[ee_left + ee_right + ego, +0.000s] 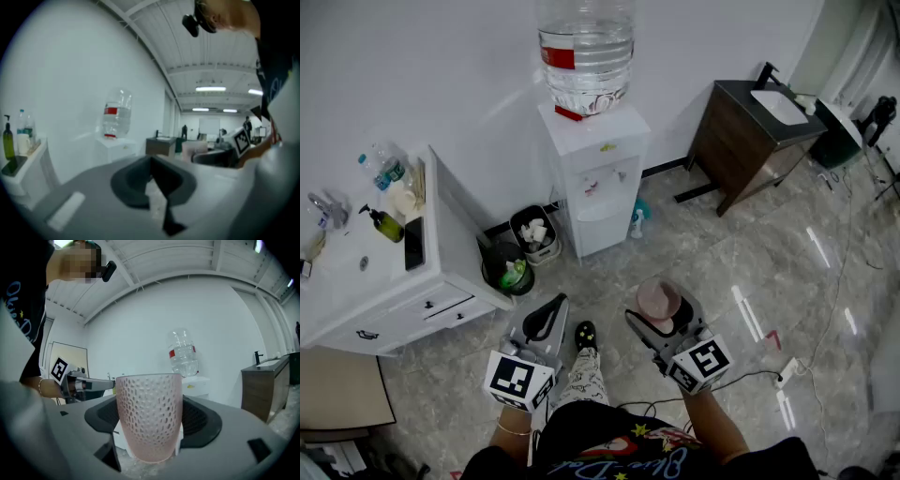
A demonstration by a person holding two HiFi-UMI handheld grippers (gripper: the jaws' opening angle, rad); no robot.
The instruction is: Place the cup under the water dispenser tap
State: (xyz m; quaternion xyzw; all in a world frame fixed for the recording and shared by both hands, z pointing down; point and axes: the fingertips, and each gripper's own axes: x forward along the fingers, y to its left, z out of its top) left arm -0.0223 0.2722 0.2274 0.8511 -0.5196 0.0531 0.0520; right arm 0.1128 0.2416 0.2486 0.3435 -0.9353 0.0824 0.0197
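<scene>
A pink dimpled cup [658,300] [149,404] stands upright between the jaws of my right gripper [661,321] [150,420], which is shut on it above the floor. The white water dispenser [595,178] [195,382] [115,145] stands ahead against the wall, well apart from the cup. A clear bottle [586,52] with a red label tops it. Its taps [605,180] sit in a recess on its front. My left gripper [546,319] [154,187] hangs level to the left of the right one, its jaws together with nothing in them.
A white sink cabinet [441,272] with bottles stands at the left. Two waste bins [508,267] [536,232] sit between it and the dispenser. A spray bottle [637,223] stands at the dispenser's right foot. A dark vanity [755,131] is at the right. Cables [769,375] lie on the floor.
</scene>
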